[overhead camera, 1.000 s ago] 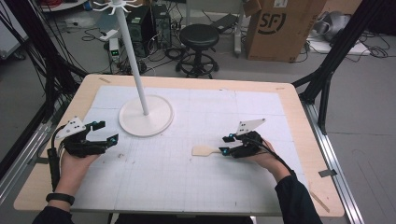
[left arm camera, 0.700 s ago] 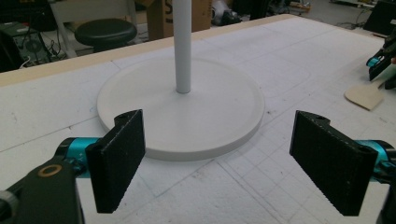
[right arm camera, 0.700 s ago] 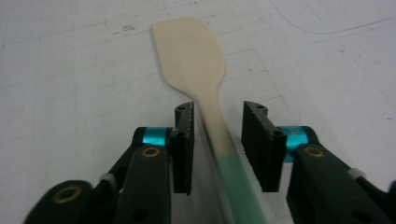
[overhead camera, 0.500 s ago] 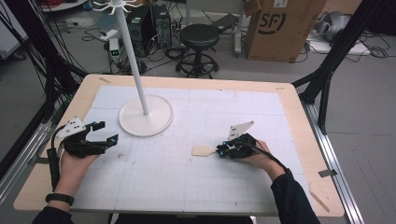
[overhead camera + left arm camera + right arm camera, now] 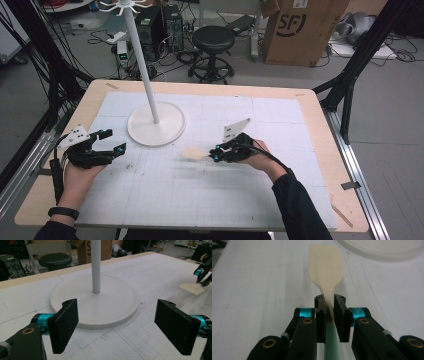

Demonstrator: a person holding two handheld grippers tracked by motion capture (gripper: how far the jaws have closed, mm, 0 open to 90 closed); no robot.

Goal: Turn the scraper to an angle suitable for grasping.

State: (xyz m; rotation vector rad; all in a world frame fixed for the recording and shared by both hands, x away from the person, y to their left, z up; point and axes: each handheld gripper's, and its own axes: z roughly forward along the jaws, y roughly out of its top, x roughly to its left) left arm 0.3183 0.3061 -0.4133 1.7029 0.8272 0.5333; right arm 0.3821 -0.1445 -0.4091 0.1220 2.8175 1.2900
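**Spatula in the right jaws, stand waiting to the left**

The table (image 5: pixel 310 107) carries a white gridded mat (image 5: pixel 210 200), and on its left half stands the stand (image 5: pixel 156 124) — a broad round base with a thin pole rising to a ring of hooks at the top. The spatula (image 5: pixel 196 153) lies low over the mat just right of the base, its cream blade pointing at the stand and its green handle running back into the right gripper (image 5: pixel 216 154).

In the right gripper view that gripper (image 5: pixel 329 315) has its jaws drawn nearly together around the spatula (image 5: pixel 326 267) at the neck, where blade meets handle. A sliver of light shows beside each pad, so I cannot tell whether the hold is already firm. The left gripper (image 5: pixel 107 145) hovers near the base on its own side, jaws spread wide with nothing between them; the left gripper view has them framing the stand (image 5: pixel 96 265).

The step looks like securing the spatula for a lift, likely toward the hooks. To do it well, close fully before raising, and keep the pads square on the neck — a hold this far forward leaves the long handle free to swing. Lift straight, then check the handle end for a hanging hole, hidden from view here.
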